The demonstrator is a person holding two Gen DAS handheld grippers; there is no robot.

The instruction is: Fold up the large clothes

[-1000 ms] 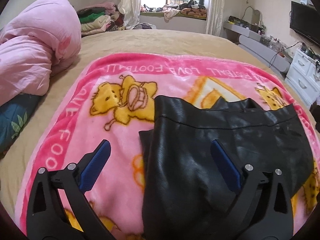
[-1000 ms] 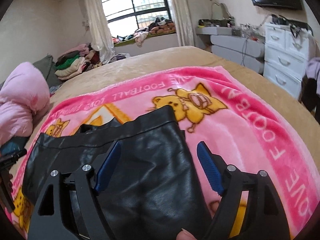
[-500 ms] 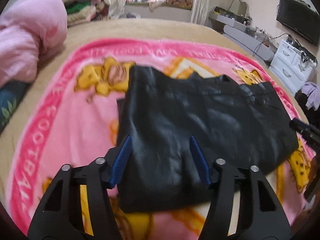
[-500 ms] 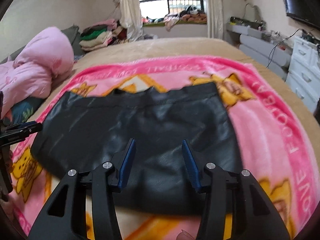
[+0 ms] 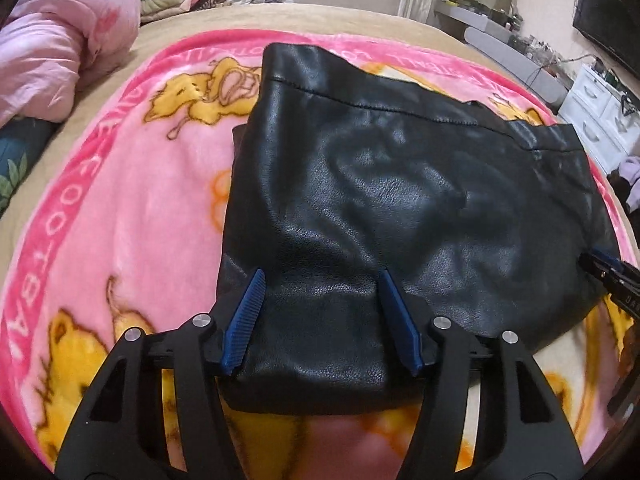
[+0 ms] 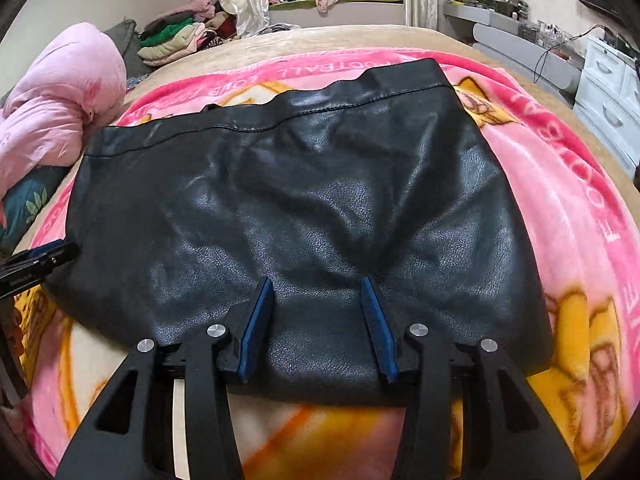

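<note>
Left gripper (image 5: 320, 322) fingers (image 5: 248, 320) straddle the black leather garment's (image 5: 400, 200) near fold

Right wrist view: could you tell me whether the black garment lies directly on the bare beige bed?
No, the black garment lies on a pink cartoon blanket.

The garment (image 5: 400, 200) lies on the blanket (image 5: 120, 208), which lies on the bed (image 6: 360, 38). Left of the garment sits the duvet (image 6: 52, 104); behind it, past the bed's far edge, the clothes pile (image 6: 176, 38); right of it, the drawers (image 6: 608, 92).
</note>
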